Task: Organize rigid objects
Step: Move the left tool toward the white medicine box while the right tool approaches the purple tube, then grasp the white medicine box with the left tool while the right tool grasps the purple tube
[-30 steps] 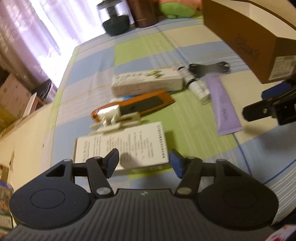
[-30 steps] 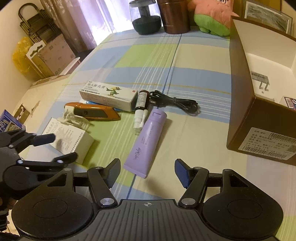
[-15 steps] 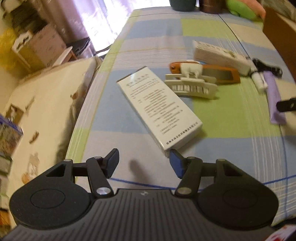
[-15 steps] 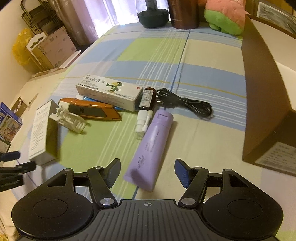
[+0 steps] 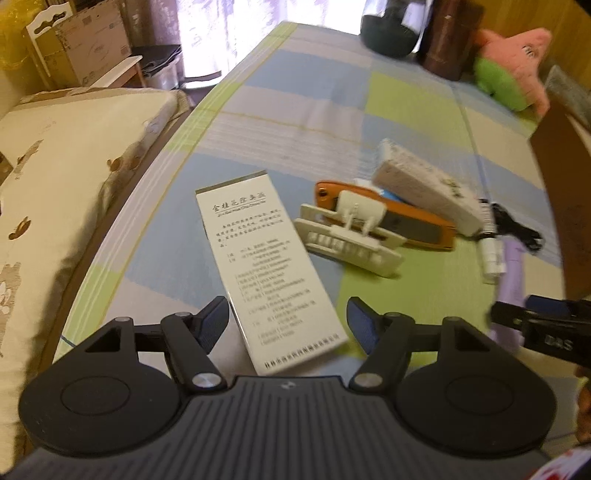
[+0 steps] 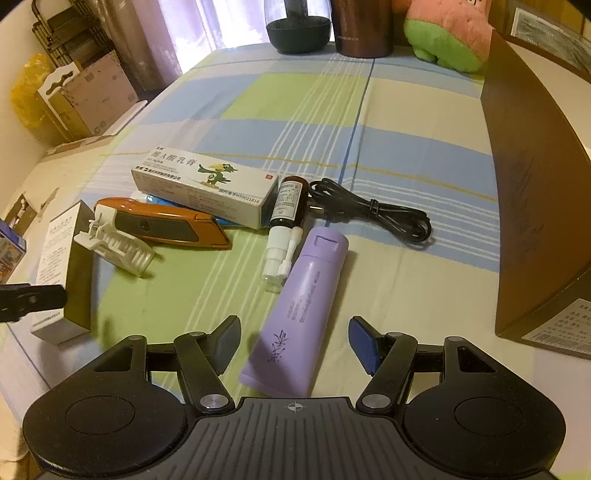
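Observation:
My left gripper (image 5: 288, 325) is open, its fingers on either side of the near end of a white printed box (image 5: 266, 269) lying on the checked cloth; the box also shows in the right wrist view (image 6: 61, 273). My right gripper (image 6: 293, 341) is open over the near end of a purple tube (image 6: 303, 306). Beyond lie a white hair clip (image 6: 118, 247), an orange utility knife (image 6: 162, 225), a long white medicine box (image 6: 203, 184), a small spray bottle (image 6: 284, 221) and a black cable (image 6: 373, 214).
A large brown cardboard box (image 6: 532, 206) stands at the right. A dark jar (image 6: 299, 29), a brown canister (image 6: 362, 29) and a pink-green plush (image 6: 447, 37) stand at the back. The table's left edge (image 5: 122, 225) borders a cream cushion (image 5: 55, 177).
My left gripper has swung round and moved forward, so the white box now lies between its open fingers. My right gripper has moved closer to the purple tube.

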`<state>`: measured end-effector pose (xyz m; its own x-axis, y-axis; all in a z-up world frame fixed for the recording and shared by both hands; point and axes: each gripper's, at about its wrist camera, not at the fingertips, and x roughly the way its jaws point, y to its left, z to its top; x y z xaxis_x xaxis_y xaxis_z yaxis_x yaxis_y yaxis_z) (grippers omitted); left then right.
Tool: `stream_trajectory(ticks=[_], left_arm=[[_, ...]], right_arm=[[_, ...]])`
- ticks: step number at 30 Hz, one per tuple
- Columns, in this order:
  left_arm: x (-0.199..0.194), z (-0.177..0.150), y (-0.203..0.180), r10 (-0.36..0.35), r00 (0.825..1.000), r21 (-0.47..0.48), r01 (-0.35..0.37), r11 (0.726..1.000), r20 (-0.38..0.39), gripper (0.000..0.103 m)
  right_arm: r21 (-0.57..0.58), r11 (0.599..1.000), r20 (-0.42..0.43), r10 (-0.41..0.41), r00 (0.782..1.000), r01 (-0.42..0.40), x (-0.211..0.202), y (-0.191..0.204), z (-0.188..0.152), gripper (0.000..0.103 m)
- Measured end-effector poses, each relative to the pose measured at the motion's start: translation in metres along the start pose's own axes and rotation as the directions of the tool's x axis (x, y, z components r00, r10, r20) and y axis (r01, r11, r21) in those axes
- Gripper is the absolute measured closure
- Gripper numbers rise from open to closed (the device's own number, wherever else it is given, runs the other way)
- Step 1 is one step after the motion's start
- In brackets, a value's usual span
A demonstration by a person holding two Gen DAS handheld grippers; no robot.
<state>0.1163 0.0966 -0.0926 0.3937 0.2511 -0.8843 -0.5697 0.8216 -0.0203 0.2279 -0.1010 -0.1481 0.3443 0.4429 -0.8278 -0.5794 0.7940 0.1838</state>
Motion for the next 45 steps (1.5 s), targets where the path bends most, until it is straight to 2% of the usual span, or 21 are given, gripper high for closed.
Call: stream_trajectory(ticks=[4,10,11,12,15,21,25,28,34,41,43,45], left_arm=[[0.008,0.003,0.002,0.014,1.000,0.021,-0.014,1.000,0.006,0.036],[0.004,-0.008,0.008,-0.005,1.000,0.073,0.004,0.997,0.017,0.040],[0.002,-0.010,0.009,-0.007,1.000,0.084,0.006,0.996,0.015,0.042],[0.000,-0.013,0.011,-0.009,1.000,0.096,0.008,0.995,0.010,0.043],[-0.006,-0.021,0.014,-0.010,1.000,0.135,0.010,0.991,-0.006,0.045],[-0.013,-0.035,0.021,-0.022,0.998,0.180,0.031,0.983,-0.050,0.046],[-0.014,-0.035,0.020,-0.041,0.997,0.187,0.053,0.981,-0.068,0.045],[-0.011,-0.030,0.017,-0.040,0.997,0.201,0.052,0.978,-0.064,0.044],[0.001,-0.012,0.010,-0.017,0.999,0.223,0.026,0.974,-0.041,0.041],[0.015,-0.001,0.007,0.012,0.999,0.216,-0.005,0.976,-0.031,0.042],[0.018,-0.002,0.005,0.022,0.999,0.226,-0.013,0.974,-0.033,0.043],[0.019,-0.002,0.005,0.029,0.999,0.229,-0.020,0.973,-0.035,0.044]], right_arm=[[-0.015,1.000,0.022,-0.015,1.000,0.015,0.002,0.004,0.000,0.041],[-0.073,0.996,0.068,-0.041,0.997,0.045,0.005,0.009,-0.006,0.042],[-0.091,0.994,0.073,-0.048,0.996,0.055,0.006,0.011,-0.007,0.048],[-0.116,0.991,0.079,-0.059,0.995,0.068,0.006,0.013,-0.009,0.060],[-0.222,0.971,0.081,-0.072,0.994,0.089,0.007,0.021,-0.012,0.065],[-0.303,0.953,0.017,-0.018,1.000,0.023,-0.002,0.021,-0.023,0.066],[-0.357,0.932,-0.050,0.056,0.997,-0.070,-0.013,0.019,-0.036,0.066],[-0.310,0.948,-0.047,0.059,0.997,-0.071,-0.014,0.018,-0.037,0.065],[-0.189,0.982,-0.003,0.018,1.000,-0.018,-0.006,0.022,-0.026,0.061],[-0.238,0.970,0.024,-0.046,0.999,0.051,-0.003,0.034,-0.028,0.061],[-0.239,0.970,0.022,-0.036,0.999,0.040,-0.002,0.035,-0.030,0.064],[-0.192,0.981,0.011,-0.023,1.000,0.025,-0.001,0.032,-0.029,0.067]])
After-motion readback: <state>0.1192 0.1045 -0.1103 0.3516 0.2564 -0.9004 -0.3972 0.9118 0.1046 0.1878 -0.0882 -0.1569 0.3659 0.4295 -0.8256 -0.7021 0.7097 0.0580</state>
